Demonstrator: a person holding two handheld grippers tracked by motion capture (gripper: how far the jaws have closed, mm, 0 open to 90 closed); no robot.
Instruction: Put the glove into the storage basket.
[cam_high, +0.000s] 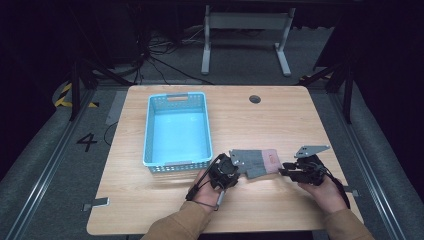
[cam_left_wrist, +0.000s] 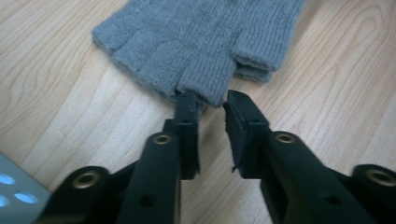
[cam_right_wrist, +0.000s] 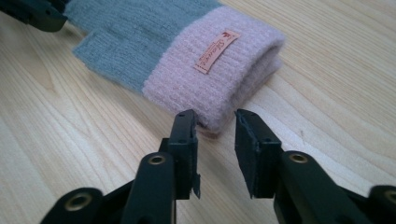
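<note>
Both claws, left (cam_high: 235, 170) and right (cam_high: 286, 171), stand released at the glove (cam_high: 256, 161); the blue basket (cam_high: 152, 131) holds nothing.

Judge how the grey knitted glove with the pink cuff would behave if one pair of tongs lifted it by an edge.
The grey knitted glove with the pink cuff looks soft, lying flat and folded on the wooden table, so it would probably droop and unfold. Being thin knit, it is likely light. Its fuzzy ribbed surface should grip well rather than slip.
</note>
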